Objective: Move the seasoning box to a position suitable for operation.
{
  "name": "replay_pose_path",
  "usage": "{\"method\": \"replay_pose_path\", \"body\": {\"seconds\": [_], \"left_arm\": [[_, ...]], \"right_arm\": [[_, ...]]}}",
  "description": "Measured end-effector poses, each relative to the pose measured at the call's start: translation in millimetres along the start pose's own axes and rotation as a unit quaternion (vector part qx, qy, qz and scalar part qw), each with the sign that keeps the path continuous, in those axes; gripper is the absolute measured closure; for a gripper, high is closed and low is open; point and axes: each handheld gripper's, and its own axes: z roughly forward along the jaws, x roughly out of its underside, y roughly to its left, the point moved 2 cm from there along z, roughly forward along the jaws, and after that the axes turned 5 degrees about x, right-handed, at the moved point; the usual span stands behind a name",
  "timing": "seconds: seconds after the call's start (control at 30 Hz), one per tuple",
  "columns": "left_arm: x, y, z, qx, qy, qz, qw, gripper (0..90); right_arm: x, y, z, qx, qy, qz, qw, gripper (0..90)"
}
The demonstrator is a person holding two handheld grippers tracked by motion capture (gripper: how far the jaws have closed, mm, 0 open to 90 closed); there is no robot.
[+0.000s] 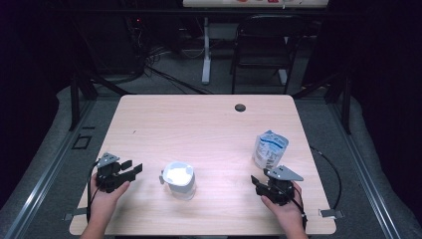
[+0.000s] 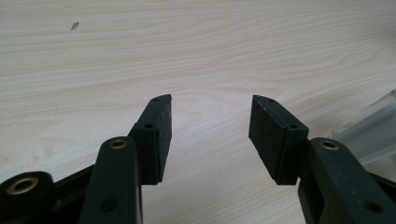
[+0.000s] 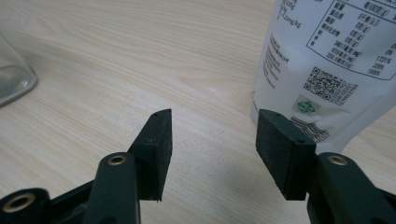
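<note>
A clear glass jar (image 1: 179, 180) with white contents stands on the wooden table (image 1: 199, 124) near its front middle. A white printed stand-up pouch (image 1: 269, 148) stands at the right. My left gripper (image 1: 130, 168) rests low at the front left, open, with bare wood between its pads (image 2: 163, 135); the jar's glass edge (image 2: 373, 133) shows at the right of its view. My right gripper (image 1: 257, 182) is at the front right, open, just in front of the pouch (image 3: 327, 65), which stands beyond its right pad (image 3: 275, 149). The jar (image 3: 11, 74) sits at the far left of that view.
A dark round cable hole (image 1: 240, 107) lies near the table's far edge. Beyond the table stand a black chair (image 1: 263, 45) and a white desk leg (image 1: 205, 50), with cables on the grey floor.
</note>
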Motion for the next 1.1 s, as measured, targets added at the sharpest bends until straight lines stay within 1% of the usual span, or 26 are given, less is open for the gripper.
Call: {"method": "replay_pose_path", "body": {"seconds": [0.07,0.17,0.2,0.23,0.27,0.33,0.37,0.43,0.47,0.5,0.53,0.57,0.6,0.63,0.67,0.7,0.73,0.77,0.8,0.87,0.9,0.93,0.97,1.0,1.03,1.1], "left_arm": [[-0.6,-0.8,0.3,0.002,-0.003,0.002,1.0,49.6],[-3.1,-5.2,1.9,0.003,0.008,0.021,0.9997,49.6],[-3.4,-6.5,2.6,0.004,0.005,0.024,0.9997,49.0],[-4.7,-10.0,3.0,0.006,0.002,0.029,0.9995,48.8],[-4.7,-10.0,3.0,0.006,0.002,0.029,0.9995,48.6],[-6.3,-13.0,3.0,0.007,-0.001,0.036,0.9993,48.1],[-7.8,-15.0,3.1,0.014,-0.001,0.044,0.999,48.1],[-8.7,-15.9,2.9,0.014,0.004,0.045,0.9989,48.0],[-9.5,-16.5,3.3,0.012,0.0,0.047,0.9988,48.0],[-11.5,-17.9,2.2,0.016,0.001,0.048,0.9987,48.3],[-11.5,-17.9,2.2,0.016,0.001,0.048,0.9987,49.0],[-12.3,-20.2,3.0,0.025,-0.004,0.041,0.9989,49.4],[-12.3,-20.2,3.0,0.025,-0.004,0.041,0.9989,50.0],[-12.8,-21.3,2.1,0.028,0.001,0.039,0.9989,51.0],[-13.0,-22.5,2.3,0.032,0.001,0.036,0.9988,51.0],[-12.9,-24.0,3.2,0.036,-0.004,0.035,0.9988,51.7],[-13.0,-25.4,2.8,0.038,0.001,0.037,0.9986,52.3],[-13.2,-26.4,2.5,0.037,0.003,0.037,0.9986,54.1],[-13.4,-28.7,2.7,0.039,0.0,0.04,0.9984,54.7],[-13.9,-30.0,1.9,0.041,0.002,0.043,0.9983,55.5],[-14.6,-31.3,1.5,0.045,0.001,0.045,0.998,57.2],[-15.0,-32.0,1.3,0.043,0.002,0.047,0.998,57.2],[-15.1,-33.2,1.6,0.045,-0.002,0.047,0.9979,57.5],[-15.6,-34.2,1.0,0.049,0.006,0.051,0.9975,58.2],[-15.4,-35.4,1.8,0.051,0.004,0.053,0.9973,58.4],[-15.3,-38.5,1.7,0.056,0.014,0.069,0.9959,58.5]], "right_arm": [[0.4,0.1,0.2,-0.001,-0.001,0.001,1.0,46.3],[1.1,-0.3,-0.3,-0.001,-0.002,-0.001,1.0,46.3],[1.5,-1.2,-1.9,0.0,0.0,-0.006,1.0,46.3],[1.6,-1.4,-2.8,0.002,-0.001,-0.006,1.0,46.4],[1.6,-1.4,-2.8,0.002,-0.001,-0.006,1.0,46.4],[2.1,-2.0,-4.9,0.004,-0.002,-0.007,1.0,46.3],[2.2,-2.2,-5.7,0.004,-0.007,-0.004,1.0,46.3],[2.6,-2.9,-6.5,0.008,-0.008,-0.006,0.9999,46.0],[2.6,-2.9,-6.5,0.008,-0.008,-0.006,0.9999,46.0],[3.3,-3.5,-7.8,0.011,-0.008,-0.01,0.9999,45.7],[3.3,-3.5,-7.8,0.011,-0.008,-0.01,0.9999,45.7],[3.6,-4.2,-8.9,0.014,-0.012,-0.013,0.9997,45.3],[3.6,-4.2,-8.9,0.014,-0.012,-0.013,0.9997,45.3],[3.3,-4.6,-9.8,0.02,-0.018,-0.016,0.9995,44.8],[3.3,-4.6,-9.8,0.02,-0.018,-0.016,0.9995,44.8],[3.1,-4.7,-10.3,0.022,-0.022,-0.018,0.9994,44.9],[2.6,-5.0,-11.1,0.022,-0.023,-0.022,0.9993,45.5],[2.0,-4.3,-10.9,0.012,-0.029,-0.019,0.9993,46.4],[2.1,-4.1,-10.8,0.014,-0.029,-0.022,0.9992,46.4],[2.2,-3.4,-10.4,0.013,-0.029,-0.02,0.9993,46.5],[3.0,-3.2,-9.5,0.008,-0.018,-0.013,0.9997,47.4],[3.0,-3.2,-9.5,0.008,-0.018,-0.013,0.9997,47.4],[3.5,-2.9,-8.8,0.004,-0.014,-0.006,0.9999,48.2],[4.3,-2.4,-7.9,-0.005,-0.008,-0.001,1.0,49.2],[5.0,-1.7,-6.9,-0.007,-0.002,-0.004,1.0,49.8],[5.2,-0.1,-6.1,-0.009,0.005,-0.013,0.9999,50.1]]}}
